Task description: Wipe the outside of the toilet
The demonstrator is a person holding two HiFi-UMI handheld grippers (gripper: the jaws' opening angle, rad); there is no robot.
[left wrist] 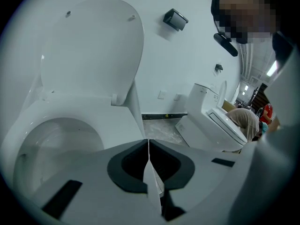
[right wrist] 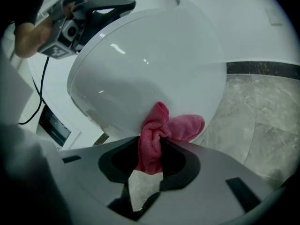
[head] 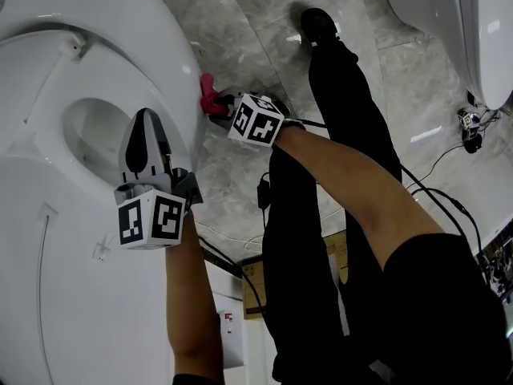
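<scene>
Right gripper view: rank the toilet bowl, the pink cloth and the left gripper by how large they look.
1. The toilet bowl is by far the largest.
2 and 3. The pink cloth and the left gripper look about alike. The cloth is much nearer the camera, so I won't rank them.

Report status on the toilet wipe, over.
Right gripper shut on pink cloth, cloth against outer side of toilet. Left gripper shut, empty, over the seat. Nothing seen blocking the cloth.

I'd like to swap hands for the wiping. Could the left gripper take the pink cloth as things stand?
Probably not: the left gripper is shut above the seat, and the right gripper clamps the cloth against the bowl's outer wall.
</scene>
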